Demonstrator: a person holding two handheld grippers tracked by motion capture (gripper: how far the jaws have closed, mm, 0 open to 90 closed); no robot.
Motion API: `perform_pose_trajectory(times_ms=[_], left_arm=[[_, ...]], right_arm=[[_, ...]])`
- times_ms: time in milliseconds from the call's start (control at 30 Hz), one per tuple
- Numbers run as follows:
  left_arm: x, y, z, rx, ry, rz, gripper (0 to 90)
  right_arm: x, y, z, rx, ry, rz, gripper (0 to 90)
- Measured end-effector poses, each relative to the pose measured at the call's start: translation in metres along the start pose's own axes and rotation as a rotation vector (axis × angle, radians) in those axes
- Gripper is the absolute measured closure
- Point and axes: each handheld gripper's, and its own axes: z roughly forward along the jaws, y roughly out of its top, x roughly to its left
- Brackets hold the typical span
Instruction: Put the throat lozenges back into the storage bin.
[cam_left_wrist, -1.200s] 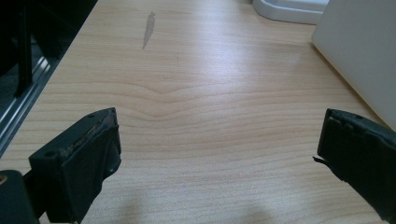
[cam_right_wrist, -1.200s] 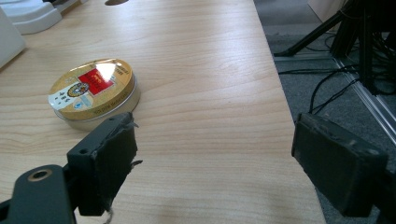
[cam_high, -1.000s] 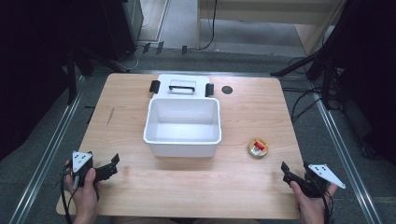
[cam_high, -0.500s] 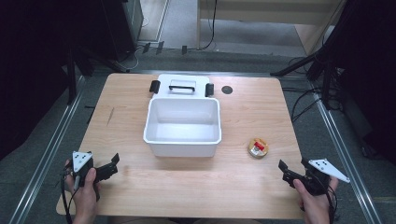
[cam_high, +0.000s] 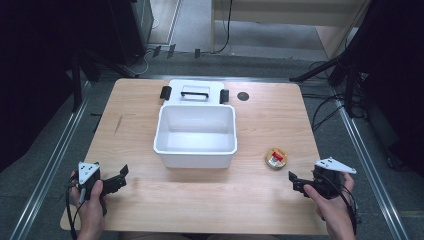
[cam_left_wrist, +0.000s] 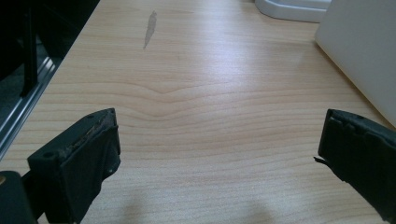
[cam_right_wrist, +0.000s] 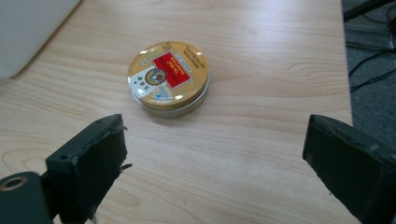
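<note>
Wood-grain counter (cam_high: 250, 200) carries all items; its surface shows one pale scuff toward the far left. White plastic bin (cam_high: 196, 135) stands at the middle, open and empty, and serves as the reference landmark. White lid (cam_high: 195, 92) with a handle and two black latches lies flat just behind the bin, touching or nearly touching its far rim. Small dark round mark (cam_high: 243, 96) sits right of the lid.

Left gripper (cam_high: 120, 176) rests near the counter's front edge, left of and nearer than the bin, fingers (cam_left_wrist: 84, 158) spread with bare wood between them. Right gripper (cam_high: 292, 179) hangs right of and nearer than the bin; its fingers (cam_right_wrist: 93, 158) have just been opening and stand spread, nothing between them.

Gold round tin (cam_right_wrist: 168, 77) with a red label lies flat just right of the bin's near right corner, ahead of the right gripper.

Risk, as judged: the tin is low and smooth-walled. Fingers closing too high could ride over the rim and skid it toward the bin wall.
</note>
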Motion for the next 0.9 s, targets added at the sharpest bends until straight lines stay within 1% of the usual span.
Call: perform_pose_trajectory(times_ms=[67,167,200,267,400,533,600,633,667,700,800,833,867,900], left_arm=[[0.0,0.0,0.0,0.0,-0.002,0.002,0.0],[0.0,0.0,0.0,0.003,-0.004,0.004,0.0],[0.0,0.0,0.0,0.004,-0.005,0.005,0.0],[0.0,0.0,0.0,0.006,-0.005,0.005,0.0],[0.0,0.0,0.001,0.01,-0.005,0.008,0.0],[0.0,0.0,0.001,0.016,-0.011,0.005,0.0],[0.0,0.0,0.001,0.018,-0.011,0.002,0.0],[0.0,0.0,0.001,0.018,-0.011,0.002,0.0],[0.0,0.001,0.002,0.021,-0.012,0.002,0.0],[0.0,0.001,0.002,0.022,-0.012,0.0,0.0],[0.001,0.001,0.002,0.026,-0.016,-0.002,0.0],[0.001,0.001,0.002,0.026,-0.016,-0.002,0.0],[0.001,0.001,0.002,0.028,-0.019,-0.003,0.0],[0.001,0.001,0.002,0.028,-0.019,-0.004,0.0]], right_arm=[[0.003,0.005,0.004,0.044,0.01,-0.021,2.7],[0.005,0.013,0.009,0.1,0.024,-0.035,1.0],[0.006,0.015,0.011,0.116,0.018,-0.041,0.7],[0.007,0.021,0.014,0.153,0.02,-0.044,0.4],[0.009,0.032,0.022,0.225,0.015,-0.076,0.0],[0.01,0.042,0.03,0.277,0.007,-0.089,0.0],[0.011,0.046,0.035,0.304,0.01,-0.086,0.0],[0.011,0.046,0.035,0.304,0.01,-0.086,0.0],[0.012,0.048,0.037,0.317,0.01,-0.09,0.0],[0.015,0.052,0.042,0.35,0.01,-0.098,0.0],[0.02,0.059,0.048,0.397,0.009,-0.127,0.0],[0.02,0.059,0.048,0.397,0.009,-0.127,0.0],[0.023,0.063,0.052,0.424,0.0,-0.15,0.0],[0.025,0.065,0.054,0.438,-0.002,-0.158,0.0]])
